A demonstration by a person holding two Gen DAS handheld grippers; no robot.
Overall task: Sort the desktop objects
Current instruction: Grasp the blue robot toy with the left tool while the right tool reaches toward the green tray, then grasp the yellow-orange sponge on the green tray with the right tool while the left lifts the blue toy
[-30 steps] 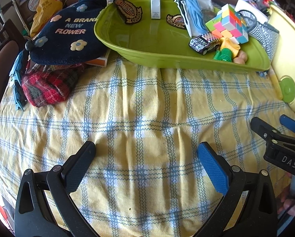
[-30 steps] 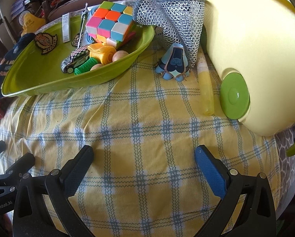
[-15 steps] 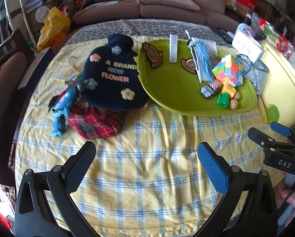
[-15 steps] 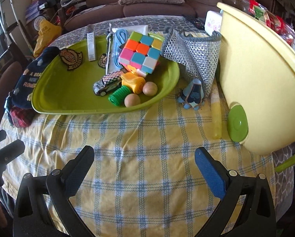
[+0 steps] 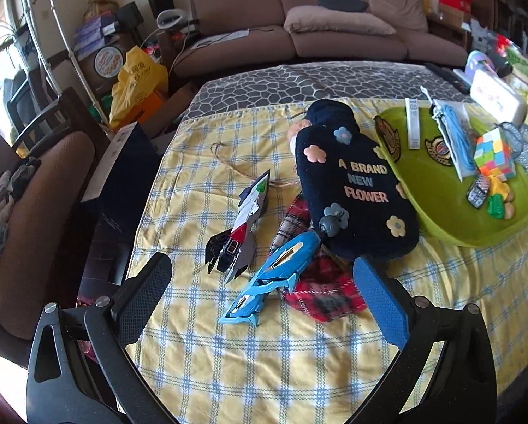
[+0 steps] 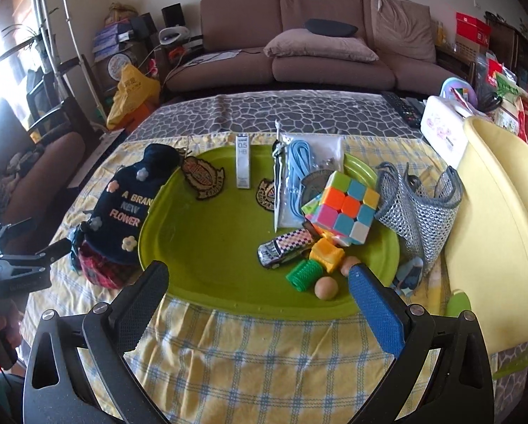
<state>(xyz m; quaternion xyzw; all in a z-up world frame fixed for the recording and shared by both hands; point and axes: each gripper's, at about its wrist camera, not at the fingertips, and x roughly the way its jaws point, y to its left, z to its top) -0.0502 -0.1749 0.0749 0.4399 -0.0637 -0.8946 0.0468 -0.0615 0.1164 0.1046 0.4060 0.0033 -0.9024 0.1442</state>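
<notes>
Yellow-and-blue checked cloth (image 5: pixel 200 183) covers the table, where a blue plastic toy jet (image 5: pixel 274 275) lies beside a navy plush pouch (image 5: pixel 355 190). Left gripper (image 5: pixel 260 293) hangs wide open above it; right gripper (image 6: pixel 256 293) gapes empty over the lime-green plastic tray (image 6: pixel 207 247).

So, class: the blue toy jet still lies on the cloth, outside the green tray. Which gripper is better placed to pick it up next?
Probably the left gripper. It is open, and the blue toy jet lies just ahead between its fingers. The right gripper, also open, faces the green tray; the jet is not visible in its view.
</notes>
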